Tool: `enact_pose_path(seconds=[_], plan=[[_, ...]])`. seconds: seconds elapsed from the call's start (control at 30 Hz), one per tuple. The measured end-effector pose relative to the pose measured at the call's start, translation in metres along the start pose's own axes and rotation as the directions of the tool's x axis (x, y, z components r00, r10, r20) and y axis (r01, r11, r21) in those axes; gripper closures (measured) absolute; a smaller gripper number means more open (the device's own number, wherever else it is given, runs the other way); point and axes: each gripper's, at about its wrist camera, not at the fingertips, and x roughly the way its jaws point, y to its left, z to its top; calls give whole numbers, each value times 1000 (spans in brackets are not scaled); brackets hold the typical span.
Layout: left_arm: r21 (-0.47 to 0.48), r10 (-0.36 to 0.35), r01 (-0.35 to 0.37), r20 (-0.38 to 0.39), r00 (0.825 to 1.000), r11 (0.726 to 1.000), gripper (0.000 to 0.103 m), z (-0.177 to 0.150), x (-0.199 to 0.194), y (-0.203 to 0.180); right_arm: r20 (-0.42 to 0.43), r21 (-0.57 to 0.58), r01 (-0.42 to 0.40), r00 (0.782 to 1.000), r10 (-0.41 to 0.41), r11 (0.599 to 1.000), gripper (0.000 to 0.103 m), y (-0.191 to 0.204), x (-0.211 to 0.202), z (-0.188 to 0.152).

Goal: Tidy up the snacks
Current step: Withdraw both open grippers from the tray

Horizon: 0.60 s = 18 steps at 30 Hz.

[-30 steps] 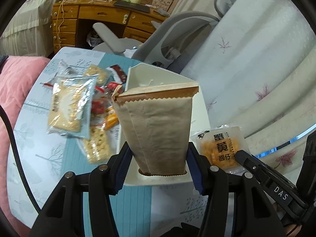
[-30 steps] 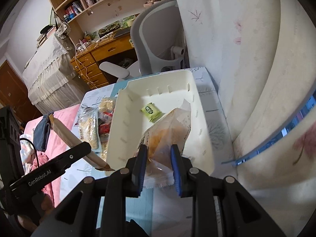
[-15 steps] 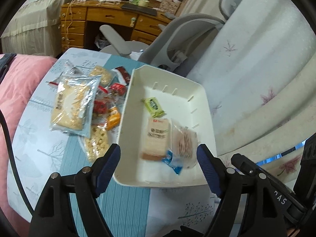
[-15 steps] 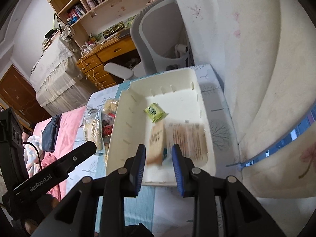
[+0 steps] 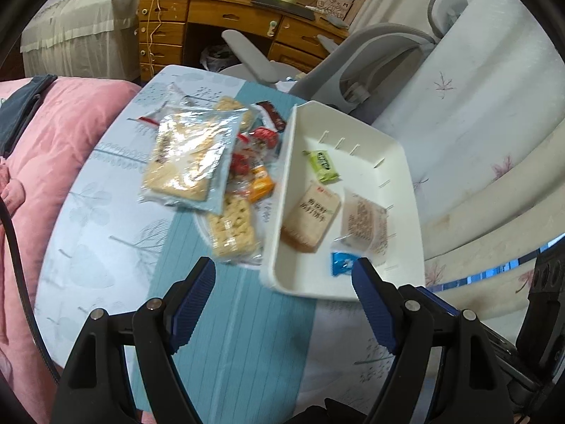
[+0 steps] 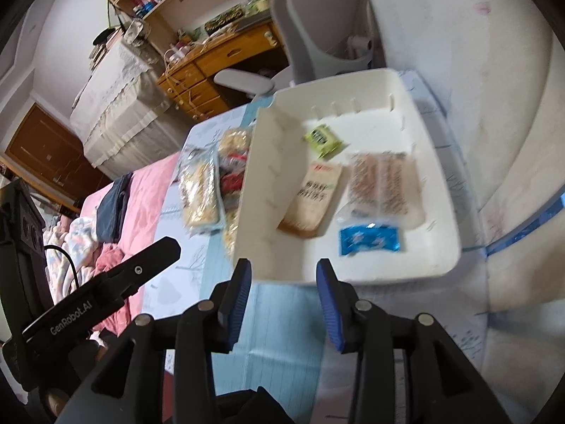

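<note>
1. The white bin [image 5: 406, 190] fills the right half of the left-wrist view on the patterned tablecloth [image 5: 116, 247], and we count four snacks lying in it already.
2. The loose pile of snacks [image 5: 219, 173] sits on the cloth just left of the bin, centre-left of the frame, and we judge this the bulk of what is left to sort.
3. Largest in that pile is the clear bag of crackers [image 5: 187, 155], lying on top, with a crispy rice bar [image 5: 233, 229] poking out below it toward the lower middle.
4. In the bin, the clear-wrapped biscuit pack [image 6: 385, 187] lies right of centre in the right-wrist view, beside the brown paper packet [image 6: 312, 201].
5. Smaller still, the blue sachet [image 6: 370, 240] rests near the bin's near wall, and the green candy [image 6: 322, 137] lies toward the far end.
6. Our left gripper [image 5: 282, 304] points steeply down over the bin's near left corner; its jaws have just been opening and stand wide apart with nothing between them.
7. Our right gripper [image 6: 284, 296] tilts down at the bin's near wall; its jaws have just been parting, a modest gap, nothing pinched.
</note>
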Motion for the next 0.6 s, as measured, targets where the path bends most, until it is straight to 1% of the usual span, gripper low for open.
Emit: enact_pose_path(seconds=[0.27, 0.33, 0.43, 0.6], plan=[[12, 41, -41, -38, 998, 999, 22, -9, -14, 40, -44, 21, -31, 999, 32, 999, 64, 30, 23, -16], [22, 49, -48, -40, 998, 999, 22, -7, -19, 51, -43, 36, -30, 999, 31, 999, 64, 37, 28, -20], [39, 48, -46, -41, 998, 998, 18, -1, -28, 69, -36, 62, -25, 999, 27, 998, 64, 52, 35, -25], [78, 31, -27, -52, 998, 997, 18, 11, -38, 96, 3, 98, -32, 999, 32, 995, 64, 77, 40, -32]])
